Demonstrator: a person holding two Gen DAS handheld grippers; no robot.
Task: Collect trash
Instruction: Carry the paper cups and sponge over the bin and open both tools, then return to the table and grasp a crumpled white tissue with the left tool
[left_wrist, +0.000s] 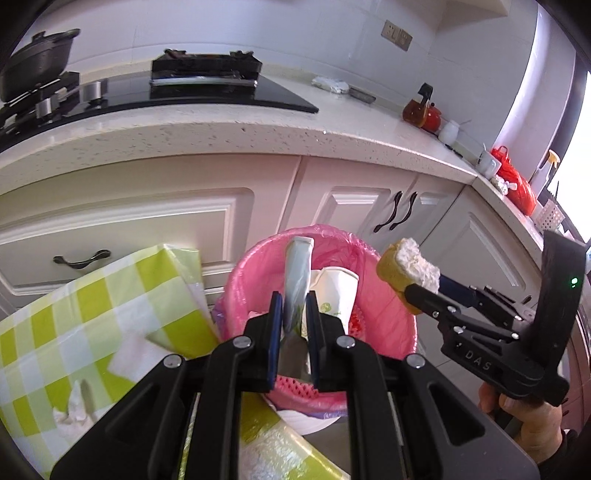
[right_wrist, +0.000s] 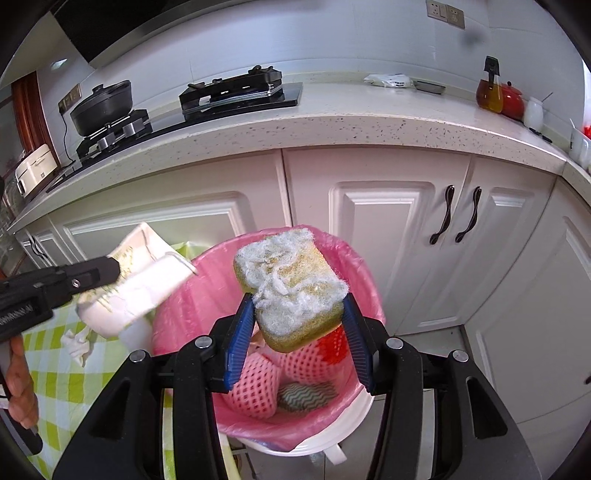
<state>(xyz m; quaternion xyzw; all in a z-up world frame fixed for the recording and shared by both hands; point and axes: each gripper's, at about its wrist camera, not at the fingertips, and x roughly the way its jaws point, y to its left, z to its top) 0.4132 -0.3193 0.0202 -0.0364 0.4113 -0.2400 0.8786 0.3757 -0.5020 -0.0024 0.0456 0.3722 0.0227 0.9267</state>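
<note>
My left fingers (left_wrist: 291, 314) are pinching a flattened paper cup (left_wrist: 297, 280) by its wall, pressed tight on it, and it hangs over the near rim of the bin. In the right wrist view that same paper cup (right_wrist: 144, 284) shows crushed and white, stained greenish, held at the left edge of the pink liner. My right fingers (right_wrist: 297, 314) are clamped on a worn yellow sponge (right_wrist: 291, 284) with a frayed grey scouring face, one blue pad against each side; it sits directly above the bin's opening.

Below both is the white bin with its pink liner (right_wrist: 354, 266). Inside lie pink foam fruit nets (right_wrist: 255, 384) and a cloth with a zigzag pattern (right_wrist: 306, 395). Another paper cup (left_wrist: 338, 291) rests in the bin too.

To my left is the tabletop with a green-and-white checked cloth (left_wrist: 92, 302), with a crumpled tissue (left_wrist: 70, 410) on it.

Behind the bin stand white cabinet doors (right_wrist: 376, 221) with dark curved handles. Above them, the speckled kitchen counter (right_wrist: 332, 125) carries a black hob (right_wrist: 240, 92), a black pot (right_wrist: 101, 105), an oil bottle (right_wrist: 489, 92) and a red kettle (right_wrist: 513, 99).
</note>
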